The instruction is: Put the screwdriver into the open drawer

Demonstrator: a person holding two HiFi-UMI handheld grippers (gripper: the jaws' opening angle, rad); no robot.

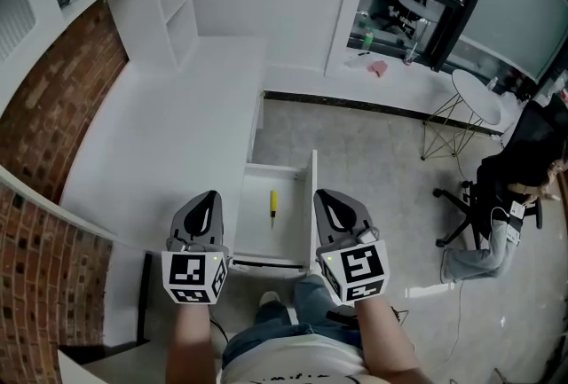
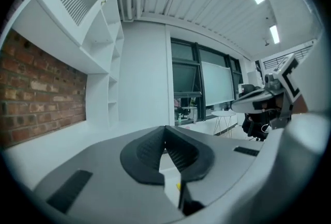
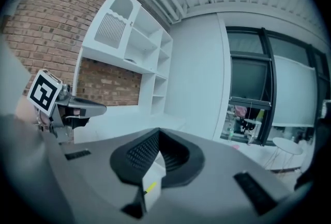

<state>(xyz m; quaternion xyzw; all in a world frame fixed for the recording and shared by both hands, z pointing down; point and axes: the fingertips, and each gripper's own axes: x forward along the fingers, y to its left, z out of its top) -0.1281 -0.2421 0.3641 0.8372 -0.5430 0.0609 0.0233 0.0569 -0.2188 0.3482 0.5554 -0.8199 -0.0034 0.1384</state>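
A yellow screwdriver point(image 1: 272, 203) lies inside the open white drawer point(image 1: 275, 168), which stands pulled out below the white counter. Both grippers hang high above it, close to the head camera. My left gripper point(image 1: 212, 195) is over the counter's edge, left of the drawer; its jaws meet at the tips with nothing between them point(image 2: 165, 128). My right gripper point(image 1: 320, 194) sits over the drawer's right wall, also shut and empty point(image 3: 158, 130). Through the gap behind each pair of jaws, a bit of the drawer and the yellow screwdriver point(image 2: 179, 185) point(image 3: 150, 187) shows.
A long white counter point(image 1: 169, 134) runs along a brick wall point(image 1: 53, 116), with a white shelf unit point(image 1: 164, 5) at its far end. A grey floor point(image 1: 373, 169) lies right of the drawer. A round wire-leg table point(image 1: 475, 98) and a seated person point(image 1: 510, 196) are at the far right.
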